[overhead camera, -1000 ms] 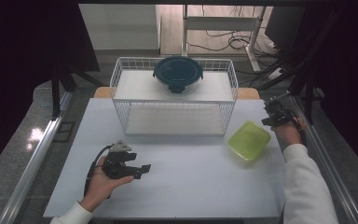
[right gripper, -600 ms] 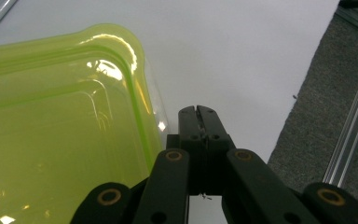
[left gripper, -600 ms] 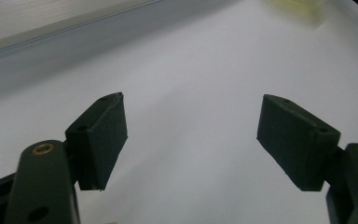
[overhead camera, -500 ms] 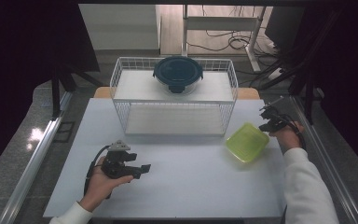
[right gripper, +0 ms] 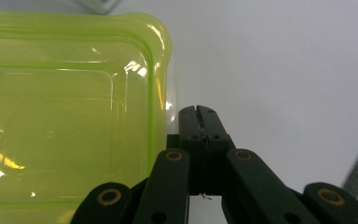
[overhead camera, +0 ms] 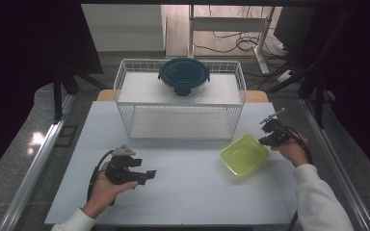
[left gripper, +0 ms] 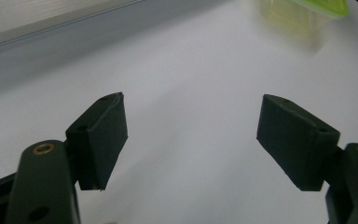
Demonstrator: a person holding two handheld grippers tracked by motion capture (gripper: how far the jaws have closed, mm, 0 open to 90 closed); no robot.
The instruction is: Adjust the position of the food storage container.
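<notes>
My left claw (overhead camera: pixel 147 174) rests spread and empty on the table (overhead camera: pixel 183 202), well apart from the green container (overhead camera: pixel 244 154). My right claw (right gripper: pixel 198 114) is pressed together just beside the container's right rim, so it is nearer. Open table lies right of it.
</notes>
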